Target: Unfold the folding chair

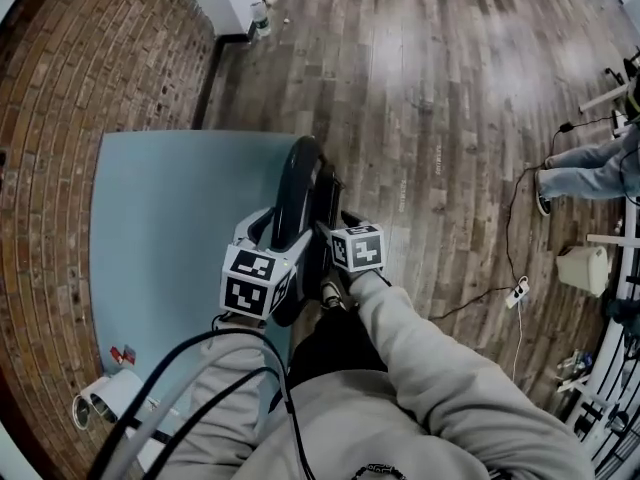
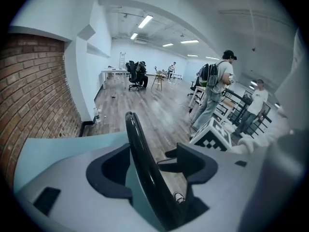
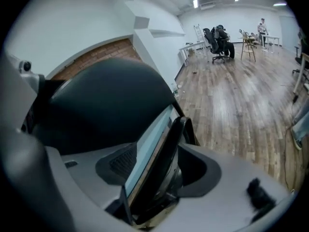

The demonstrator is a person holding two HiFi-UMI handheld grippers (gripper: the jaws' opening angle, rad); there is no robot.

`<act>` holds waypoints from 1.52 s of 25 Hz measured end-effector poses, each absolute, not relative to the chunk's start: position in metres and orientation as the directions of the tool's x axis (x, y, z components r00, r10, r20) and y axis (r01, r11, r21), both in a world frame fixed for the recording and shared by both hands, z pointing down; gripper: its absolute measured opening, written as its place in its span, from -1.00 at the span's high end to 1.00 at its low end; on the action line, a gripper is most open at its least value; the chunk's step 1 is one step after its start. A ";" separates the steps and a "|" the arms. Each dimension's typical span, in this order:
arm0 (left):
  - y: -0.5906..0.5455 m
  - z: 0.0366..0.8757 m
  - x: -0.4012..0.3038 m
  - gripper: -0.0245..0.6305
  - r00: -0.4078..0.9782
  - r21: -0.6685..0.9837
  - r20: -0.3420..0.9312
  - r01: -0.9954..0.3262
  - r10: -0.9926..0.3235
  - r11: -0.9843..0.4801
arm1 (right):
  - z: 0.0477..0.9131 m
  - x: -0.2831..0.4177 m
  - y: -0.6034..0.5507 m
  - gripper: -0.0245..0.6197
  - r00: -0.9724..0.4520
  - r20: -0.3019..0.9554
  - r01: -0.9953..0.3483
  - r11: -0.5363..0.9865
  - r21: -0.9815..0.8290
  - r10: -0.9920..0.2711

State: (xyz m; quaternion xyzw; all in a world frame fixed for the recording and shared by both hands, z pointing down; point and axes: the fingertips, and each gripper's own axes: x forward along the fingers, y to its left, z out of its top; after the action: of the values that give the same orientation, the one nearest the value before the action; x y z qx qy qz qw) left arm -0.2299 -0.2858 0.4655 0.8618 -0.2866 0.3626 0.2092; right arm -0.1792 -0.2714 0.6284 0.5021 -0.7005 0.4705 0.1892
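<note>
Jaws on both are spread, nothing pinched yet: left gripper (image 2: 147, 166) straddles the folding chair (image 1: 300, 173) at its black top rim, right gripper (image 3: 154, 170) straddles another edge of it. Chair stands shut on the floor (image 1: 430, 88) beside the blue mat (image 1: 170, 218). Grab stage I reckon, next up clamp down and pull the halves apart

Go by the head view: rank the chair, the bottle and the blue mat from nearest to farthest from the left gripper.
1. chair: its upper edge stands between the open jaws of the left gripper.
2. blue mat: on the floor just to the gripper's left, below it.
3. bottle: far off at the foot of the wall, at the top of the view.
</note>
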 end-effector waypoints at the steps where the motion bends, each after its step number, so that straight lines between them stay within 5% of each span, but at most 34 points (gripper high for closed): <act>1: -0.287 0.470 -0.229 0.05 0.562 0.148 0.755 -0.648 -0.338 -0.747 | 0.641 -0.184 -0.271 0.13 -0.424 0.750 -0.882 0.044 -0.469 -0.508; 13: -0.294 0.507 -0.234 0.19 0.396 -0.002 0.882 -0.540 -0.257 -0.842 | 0.737 -0.210 -0.293 0.09 -0.398 0.835 -0.882 -0.092 -0.462 -0.379; 21: -0.285 0.510 -0.218 0.41 0.477 0.205 0.864 -0.625 -0.161 -0.753 | 0.751 -0.196 -0.289 0.13 -0.259 0.923 -0.954 -0.074 -0.291 -0.285; 23: -0.282 0.509 -0.215 0.45 0.499 0.237 0.852 -0.634 -0.155 -0.736 | 0.764 -0.203 -0.289 0.17 -0.314 0.910 -0.928 -0.114 -0.354 -0.271; 25: -0.280 0.509 -0.212 0.48 0.515 0.261 0.843 -0.639 -0.151 -0.723 | 0.771 -0.210 -0.292 0.45 -0.394 0.880 -0.882 -0.158 -0.443 -0.266; 38: -0.224 0.496 -0.154 0.50 0.572 0.332 0.816 -0.579 -0.081 -0.745 | 0.762 -0.156 -0.242 0.54 -0.474 0.850 -0.813 -0.256 -0.522 -0.228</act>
State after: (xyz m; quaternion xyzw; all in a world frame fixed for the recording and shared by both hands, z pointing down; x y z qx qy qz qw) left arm -0.1538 -0.2236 0.4964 0.8352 -0.1974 0.4183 0.2974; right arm -0.1558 -0.2422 0.7621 0.4598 -0.5663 0.6453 0.2268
